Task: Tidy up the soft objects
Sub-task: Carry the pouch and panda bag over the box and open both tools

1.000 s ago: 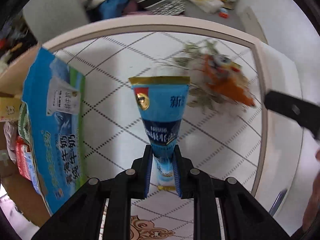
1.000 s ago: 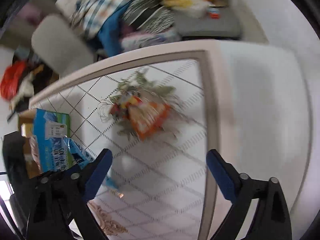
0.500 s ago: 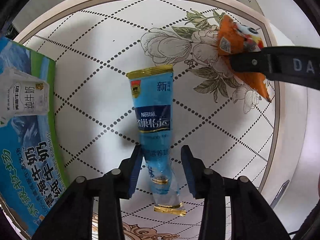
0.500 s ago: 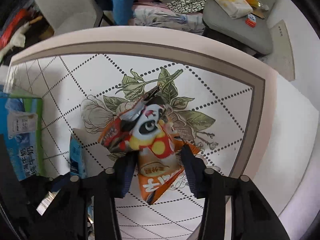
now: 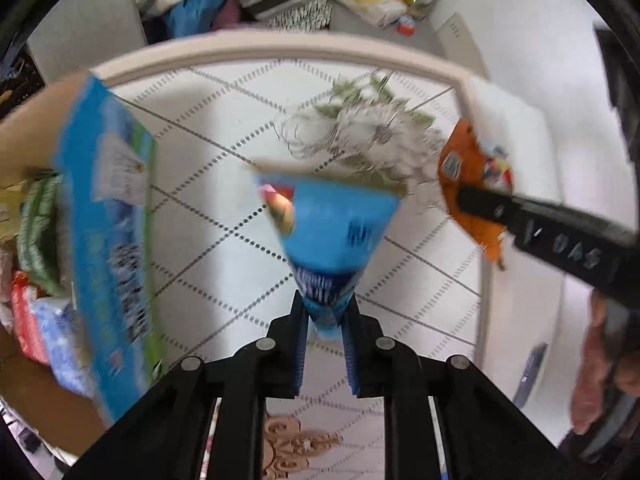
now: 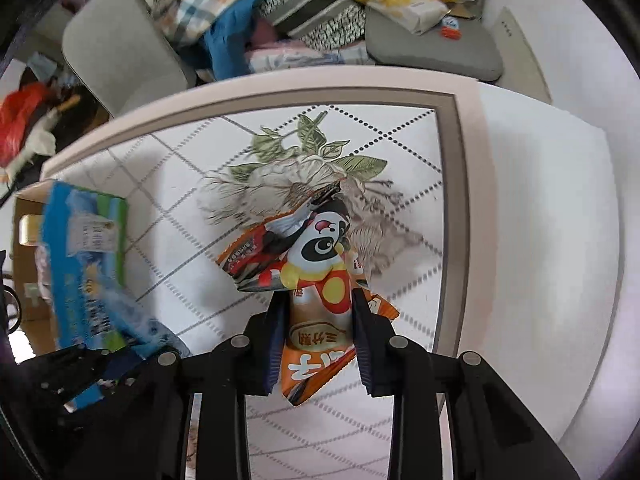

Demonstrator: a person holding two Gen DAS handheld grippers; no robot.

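Comparing this moment with half a second ago, both pouches have gone from lying on the counter [image 6: 520,208] to being clamped and lifted. The left hand-held gripper [image 5: 325,320], whose fingers then stood apart around the blue pouch [image 5: 332,232], is now clenched on that pouch's narrow lower end. The pouch stands up and away from the fingers, clear of the patterned surface. The right hand-held gripper [image 6: 316,320] was then straddling the orange snack bag [image 6: 316,280] with a gap on each side. It now pinches the bag's lower half, and the bag appears raised off the flower print.

Judgement: the pick-up step is complete for both items, and the transfer step is in hand. The likely destination is the open cardboard box [image 5: 36,392] at the left, behind the blue milk carton [image 5: 108,240], where other packets are already visible.

Appearance of the task items:
- Blue pouch: flat and flexible, widest at its top seal, with a gold round mark near the upper left. It is motion-blurred, so the print is unreadable.
- Orange snack bag: crumpled foil with a panda cartoon on the front. The upper corner is folded and the lower corner hangs below the fingers. It also appears in the left wrist view, at the right, held in the other gripper.
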